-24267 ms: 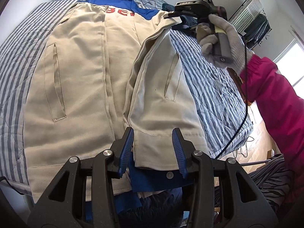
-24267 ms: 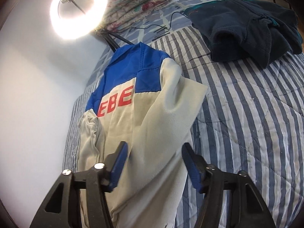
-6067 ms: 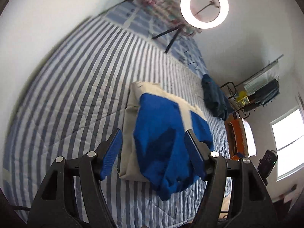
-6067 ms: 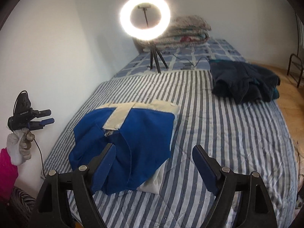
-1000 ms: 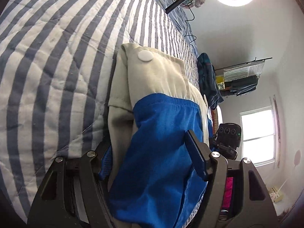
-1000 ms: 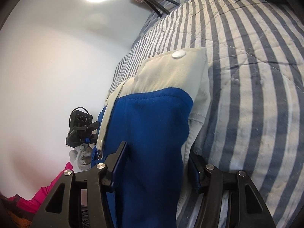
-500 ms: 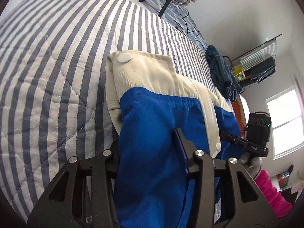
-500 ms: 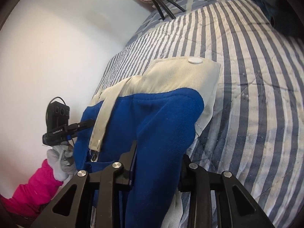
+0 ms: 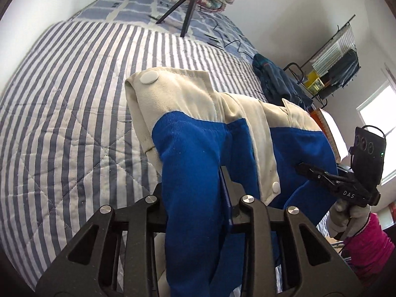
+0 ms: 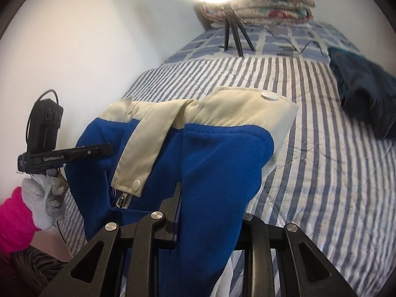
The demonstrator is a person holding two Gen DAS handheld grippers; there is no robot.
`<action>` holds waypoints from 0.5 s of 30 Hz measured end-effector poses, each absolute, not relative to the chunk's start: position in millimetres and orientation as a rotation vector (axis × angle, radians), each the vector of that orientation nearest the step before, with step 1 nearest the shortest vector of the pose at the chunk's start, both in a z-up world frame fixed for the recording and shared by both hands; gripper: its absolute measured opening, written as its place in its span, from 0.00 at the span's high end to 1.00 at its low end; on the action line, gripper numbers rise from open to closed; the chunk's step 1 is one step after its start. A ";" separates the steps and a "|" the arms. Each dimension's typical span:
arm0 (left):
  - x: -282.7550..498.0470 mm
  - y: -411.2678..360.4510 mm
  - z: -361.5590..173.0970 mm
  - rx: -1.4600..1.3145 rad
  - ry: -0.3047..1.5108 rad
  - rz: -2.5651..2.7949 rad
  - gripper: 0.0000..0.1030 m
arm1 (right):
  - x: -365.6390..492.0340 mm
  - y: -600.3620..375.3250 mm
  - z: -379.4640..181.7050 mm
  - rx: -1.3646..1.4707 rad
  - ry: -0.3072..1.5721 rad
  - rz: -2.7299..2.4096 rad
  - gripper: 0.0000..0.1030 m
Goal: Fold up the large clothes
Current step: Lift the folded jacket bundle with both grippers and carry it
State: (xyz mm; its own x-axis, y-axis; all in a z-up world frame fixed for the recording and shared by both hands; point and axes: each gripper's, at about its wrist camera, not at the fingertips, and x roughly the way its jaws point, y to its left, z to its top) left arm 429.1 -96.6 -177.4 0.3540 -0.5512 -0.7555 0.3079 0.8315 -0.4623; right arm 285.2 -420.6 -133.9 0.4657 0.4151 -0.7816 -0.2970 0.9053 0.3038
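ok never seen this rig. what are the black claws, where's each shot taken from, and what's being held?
The black claws are hand-held two-finger grippers, one in each of a person's gloved hands. Each carries a fisheye camera looking along its own fingers, so each picture shows its own claw at the bottom and the other gripper off to the side.

In the left wrist view the left gripper has a fold of the blue and cream jacket between its closing jaws; the right gripper shows at the right. The right wrist view mirrors this: right gripper closing on the jacket, left gripper at the left.

Below lies a striped bed quilt with a dark garment on it.
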 end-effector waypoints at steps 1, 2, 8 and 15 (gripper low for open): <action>425.2 -99.6 -173.8 -0.251 1.068 -0.569 0.73 | 281.6 -420.3 -129.1 0.116 0.988 0.429 0.76; 421.9 -104.0 -170.2 -0.244 1.061 -0.576 0.73 | 279.5 -418.0 -124.0 0.094 0.981 0.416 0.76; 403.6 -122.8 -154.6 -0.210 1.043 -0.603 0.74 | 259.0 -423.0 -98.5 -0.006 0.947 0.363 0.76; 389.9 -155.2 -133.5 -0.166 1.011 -0.652 0.74 | 240.9 -439.8 -70.6 -0.088 0.898 0.304 0.76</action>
